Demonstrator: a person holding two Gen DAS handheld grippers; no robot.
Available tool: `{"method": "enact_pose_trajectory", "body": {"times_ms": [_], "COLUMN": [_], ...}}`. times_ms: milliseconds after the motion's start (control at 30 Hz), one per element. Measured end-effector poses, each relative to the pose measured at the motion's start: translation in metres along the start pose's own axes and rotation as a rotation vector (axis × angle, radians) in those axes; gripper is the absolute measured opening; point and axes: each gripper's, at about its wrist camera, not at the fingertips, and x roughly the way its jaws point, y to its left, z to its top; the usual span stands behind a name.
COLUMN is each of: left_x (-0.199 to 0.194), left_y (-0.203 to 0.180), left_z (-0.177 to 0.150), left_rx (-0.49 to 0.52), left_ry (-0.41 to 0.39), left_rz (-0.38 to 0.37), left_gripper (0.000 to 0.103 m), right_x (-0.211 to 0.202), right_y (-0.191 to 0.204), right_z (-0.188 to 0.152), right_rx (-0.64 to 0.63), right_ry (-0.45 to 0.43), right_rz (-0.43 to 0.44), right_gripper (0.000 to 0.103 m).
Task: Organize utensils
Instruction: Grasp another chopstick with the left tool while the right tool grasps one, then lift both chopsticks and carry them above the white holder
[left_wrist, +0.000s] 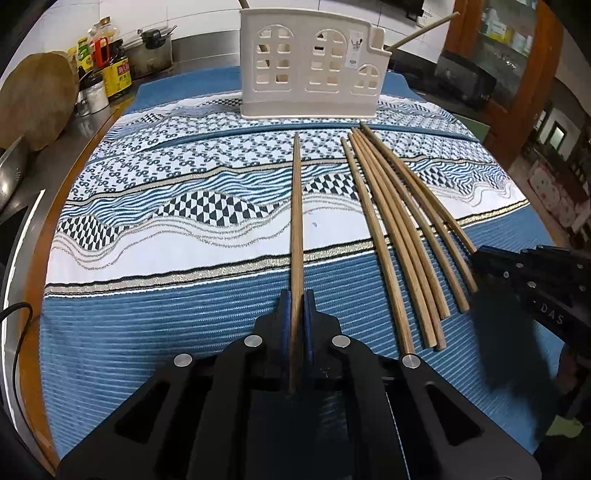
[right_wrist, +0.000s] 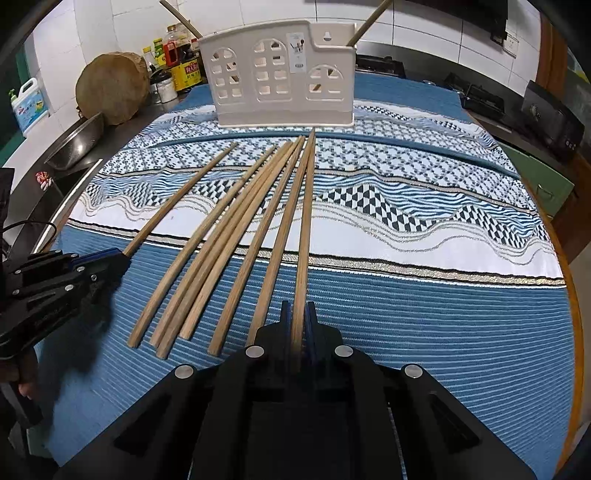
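now the left gripper (left_wrist: 295, 306) pinches the thick end of one chopstick (left_wrist: 296, 221) at the lower centre of its frame, and the right gripper (right_wrist: 298, 317) pinches another chopstick (right_wrist: 304, 229) the same way. between them the loose chopsticks (right_wrist: 221, 240) fan across the blue patterned cloth (right_wrist: 406, 295) on the bench. the cream utensil holder (left_wrist: 310, 66) stands top centre. the sticks look light, stiff and smooth, likely to pivot; a grip nearer mid-length seems steadier.
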Motion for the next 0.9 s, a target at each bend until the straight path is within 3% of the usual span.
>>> {"method": "enact_pose_trajectory", "body": {"times_ms": [367,900], "left_x": [-0.042,-0.075], "left_y": [0.007,0.014], "left_z": [0.033,0.107], "left_rx": [-0.045,-0.006], "left_ry": [-0.143,-0.277], "left_rz": [-0.051,-0.083], "left_gripper": [0.006,0.006], "right_x": [-0.056,-0.120], "right_y": [-0.007,-0.022], "right_z": [0.029,0.125], "right_rx": [-0.010,-0.100], "right_ry": [-0.164,-0.371], "right_rz": [-0.009,0.029], "right_gripper": [0.007,0.007]}}
